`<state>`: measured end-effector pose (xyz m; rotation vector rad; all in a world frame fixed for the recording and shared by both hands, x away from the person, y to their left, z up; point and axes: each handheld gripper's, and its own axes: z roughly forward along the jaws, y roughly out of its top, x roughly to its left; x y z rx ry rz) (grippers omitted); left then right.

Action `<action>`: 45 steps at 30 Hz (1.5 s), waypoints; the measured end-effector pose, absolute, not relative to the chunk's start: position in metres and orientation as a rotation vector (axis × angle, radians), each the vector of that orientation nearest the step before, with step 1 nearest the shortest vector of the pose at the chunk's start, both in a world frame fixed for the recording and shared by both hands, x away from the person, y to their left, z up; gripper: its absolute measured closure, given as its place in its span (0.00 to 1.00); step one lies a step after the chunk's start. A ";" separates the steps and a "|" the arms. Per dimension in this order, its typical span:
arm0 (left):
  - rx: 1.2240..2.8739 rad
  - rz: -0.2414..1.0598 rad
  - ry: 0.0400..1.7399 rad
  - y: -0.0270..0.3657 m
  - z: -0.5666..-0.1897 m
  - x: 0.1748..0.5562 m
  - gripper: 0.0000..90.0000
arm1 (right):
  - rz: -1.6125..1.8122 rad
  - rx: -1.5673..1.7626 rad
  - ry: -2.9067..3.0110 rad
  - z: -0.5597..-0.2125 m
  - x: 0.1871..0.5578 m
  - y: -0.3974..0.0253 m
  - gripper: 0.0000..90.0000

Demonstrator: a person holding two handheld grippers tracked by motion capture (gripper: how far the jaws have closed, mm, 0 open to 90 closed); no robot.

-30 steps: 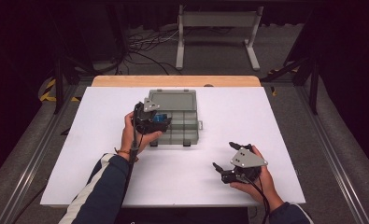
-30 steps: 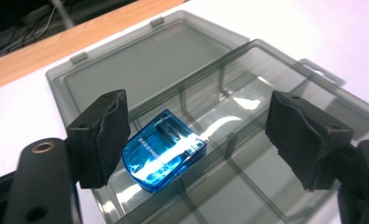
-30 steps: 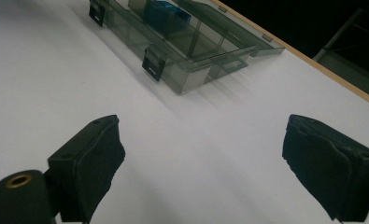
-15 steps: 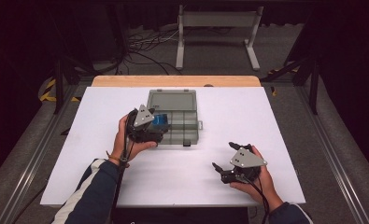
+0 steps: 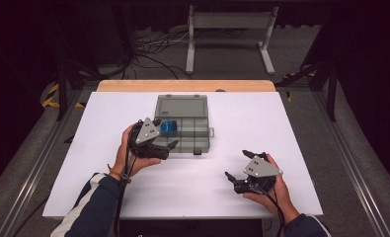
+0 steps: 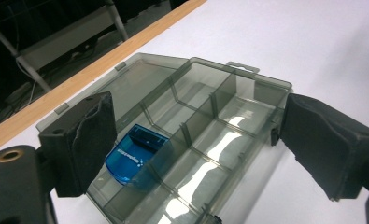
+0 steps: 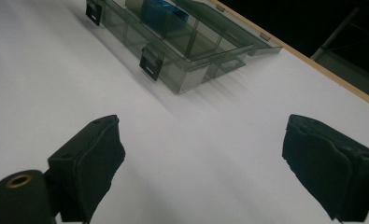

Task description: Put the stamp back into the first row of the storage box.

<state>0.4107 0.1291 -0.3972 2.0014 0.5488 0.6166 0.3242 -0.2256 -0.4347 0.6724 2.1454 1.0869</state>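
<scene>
Where lid lies open: blue box [image 6: 136, 156] in organizer [image 6: 247, 93].

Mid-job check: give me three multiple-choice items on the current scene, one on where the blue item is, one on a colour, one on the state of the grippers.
1. Where does the blue item lie?
A. In a compartment of the organiser box
B. On the bare table
C. Between the right gripper's jaws

2. What colour is the table top?
A. Green
B. White
C. Red

3. How do the jaws of the left gripper and the right gripper stand?
A. Both shut
B. Left shut on the box lid
C. Both open, holding nothing

Answers: 1 A, the left gripper view shows it inside the dividers. 2 B, the high view shows a white surface. 3 C, each gripper view shows a wide gap between the pads.
</scene>
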 end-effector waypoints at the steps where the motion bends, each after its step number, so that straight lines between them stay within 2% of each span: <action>1: 2.001 0.617 0.549 0.129 -0.397 0.411 0.13 | 1.087 0.672 2.145 -0.435 0.324 -0.226 0.13; 9: 1.991 0.624 0.498 0.139 -0.400 0.397 0.09 | 1.092 0.688 2.136 -0.434 0.325 -0.227 0.13; 22: 1.993 0.670 0.452 0.155 -0.405 0.380 0.07 | 1.093 0.686 2.124 -0.433 0.324 -0.227 0.13; 45: 2.006 0.688 0.478 0.193 -0.419 0.355 0.14 | 1.098 0.690 2.114 -0.432 0.324 -0.227 0.14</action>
